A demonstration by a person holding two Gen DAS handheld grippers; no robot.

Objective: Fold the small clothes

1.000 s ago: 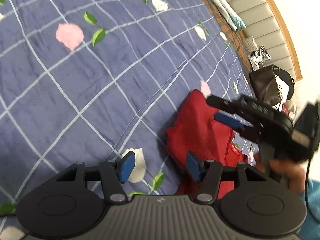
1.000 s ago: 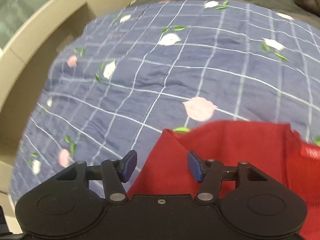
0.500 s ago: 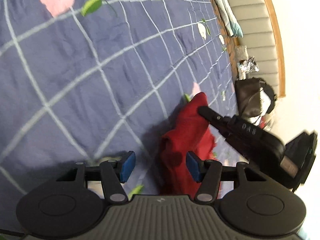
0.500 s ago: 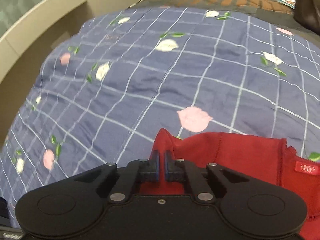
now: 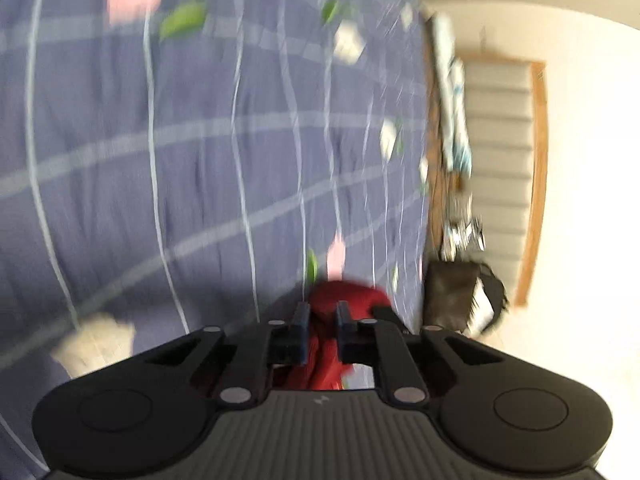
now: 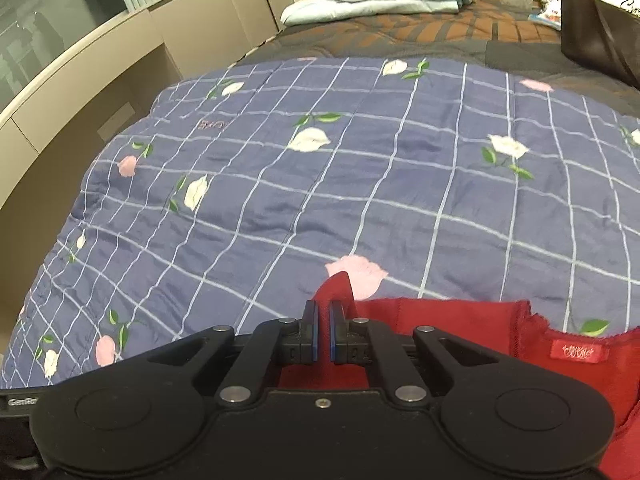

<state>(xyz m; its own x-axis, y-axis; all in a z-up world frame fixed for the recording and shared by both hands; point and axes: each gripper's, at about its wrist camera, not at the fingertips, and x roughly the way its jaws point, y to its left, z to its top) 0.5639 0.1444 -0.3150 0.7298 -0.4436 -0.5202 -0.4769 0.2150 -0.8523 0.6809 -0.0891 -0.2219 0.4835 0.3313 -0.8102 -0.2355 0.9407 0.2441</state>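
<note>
The left gripper [image 5: 322,316] has its jaws nearly together and pinching the red garment [image 5: 344,296], while the right gripper [image 6: 323,322] also has its jaws clamped on a corner of it.

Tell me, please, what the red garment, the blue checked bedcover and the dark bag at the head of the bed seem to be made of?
Red garment: soft matte fabric, likely a knit, with a wavy stitched edge and a sewn-in label. Blue checked bedcover: thin woven cloth, probably cotton, matte and finely creased, with printed flowers. Dark bag: smooth, slightly glossy, perhaps leather or imitation; hard to tell.
</note>
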